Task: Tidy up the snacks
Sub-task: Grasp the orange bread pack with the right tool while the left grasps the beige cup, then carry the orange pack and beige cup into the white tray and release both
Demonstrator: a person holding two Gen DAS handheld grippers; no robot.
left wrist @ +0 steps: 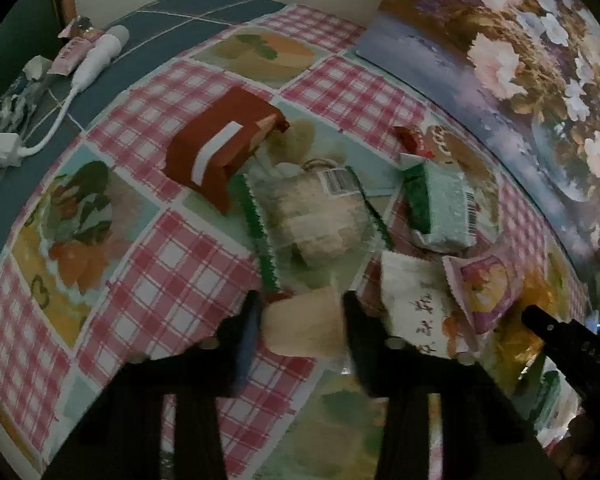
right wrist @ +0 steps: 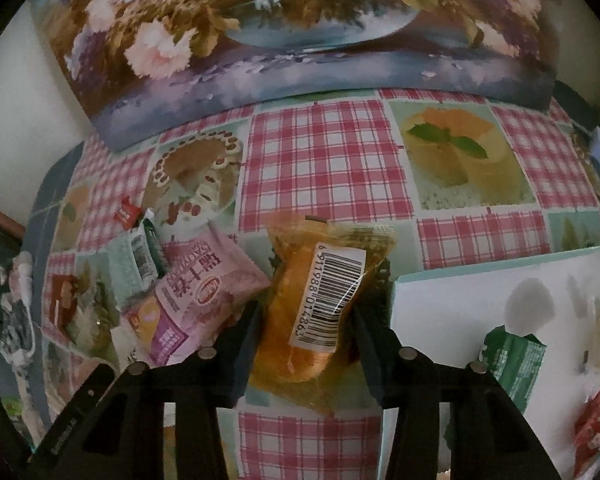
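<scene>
Pickup step: left claw (left wrist: 302,326) clamped on beige snack (left wrist: 304,326); right claw (right wrist: 306,334) grips orange packet (right wrist: 320,304) beside white box (right wrist: 460,300). Next: lift both into box.

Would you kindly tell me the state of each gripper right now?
Left gripper: closed on a beige snack packet.
Right gripper: closed on an orange snack packet.

Both wrist views look steeply down, close over one tablecloth (left wrist: 188,264).
</scene>
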